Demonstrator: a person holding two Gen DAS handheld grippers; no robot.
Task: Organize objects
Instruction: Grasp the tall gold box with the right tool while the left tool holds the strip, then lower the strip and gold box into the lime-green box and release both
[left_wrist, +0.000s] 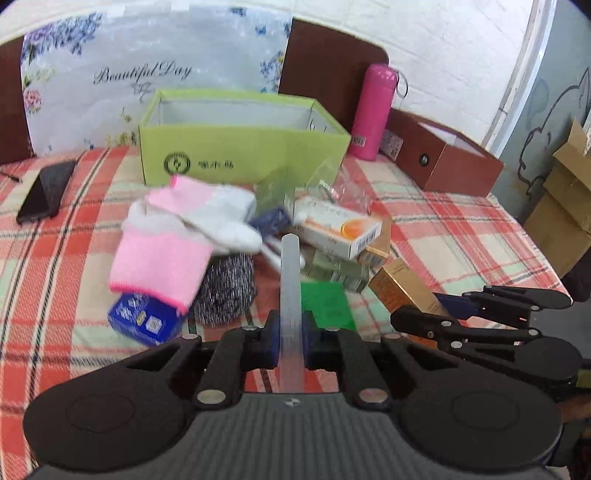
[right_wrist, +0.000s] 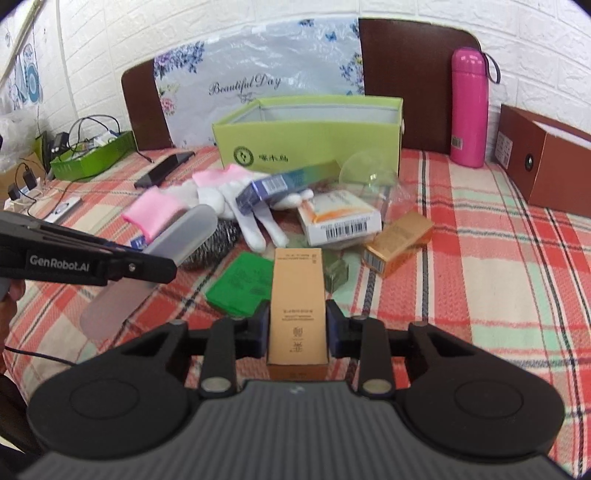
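My left gripper (left_wrist: 291, 325) is shut on a translucent grey flat case (left_wrist: 291, 280), seen edge-on here and as a long oval case (right_wrist: 173, 240) in the right wrist view. My right gripper (right_wrist: 297, 319) is shut on a tan carton (right_wrist: 297, 302), which is lifted above the plaid cloth. Ahead lies the pile: pink-and-white gloves (left_wrist: 177, 236), a steel scourer (left_wrist: 227, 288), a white-and-orange box (right_wrist: 340, 218), a green packet (right_wrist: 240, 284), a gold box (right_wrist: 400, 240) and a blue box (left_wrist: 142, 321). Behind the pile stands an open lime-green box (right_wrist: 310, 144).
A pink flask (right_wrist: 469, 110) and an open brown box (right_wrist: 546, 158) stand at the back right. A black phone (left_wrist: 46, 192) lies on the left of the plaid cloth (right_wrist: 480, 258). Cables and a green tray (right_wrist: 92, 158) sit at the far left.
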